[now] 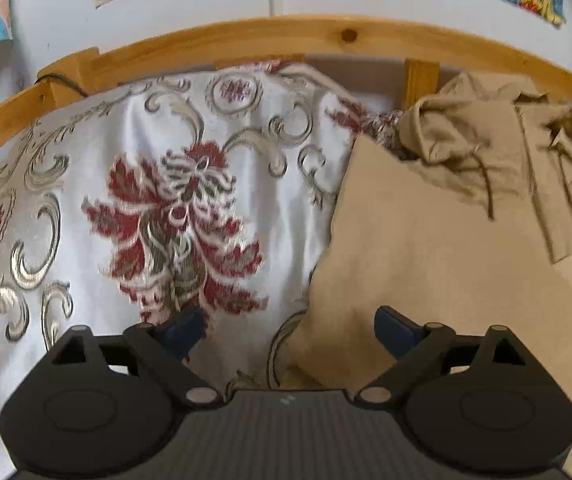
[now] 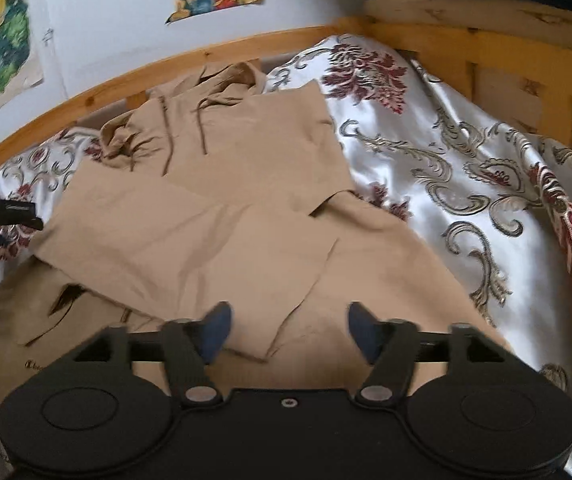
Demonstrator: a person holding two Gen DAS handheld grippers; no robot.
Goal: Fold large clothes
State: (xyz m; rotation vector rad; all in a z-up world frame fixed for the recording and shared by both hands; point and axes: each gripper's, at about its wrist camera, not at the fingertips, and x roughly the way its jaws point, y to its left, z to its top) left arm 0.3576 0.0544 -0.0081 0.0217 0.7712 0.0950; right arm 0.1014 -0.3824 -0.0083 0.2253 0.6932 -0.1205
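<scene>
Midway, I'd judge: the tan hoodie [image 2: 222, 200] lies flat on the patterned bedspread [image 2: 466, 168], both sleeves folded across the chest, hood toward the wooden rail [image 1: 286, 34]. Right gripper [image 2: 288, 330] hangs over the hem w/ jaws spread, nothing between them. Left gripper [image 1: 290, 334] hangs at the hoodie's side edge, jaws also spread and empty.

Next probably: each gripper pinches a hem corner, lifts, carries it up to the shoulders, so both need to drop low and close on just the fabric, not the bedspread.

Hem itself is hidden under the right gripper's body. Blur softens both views; lower-left hoodie edge is hard to read.
</scene>
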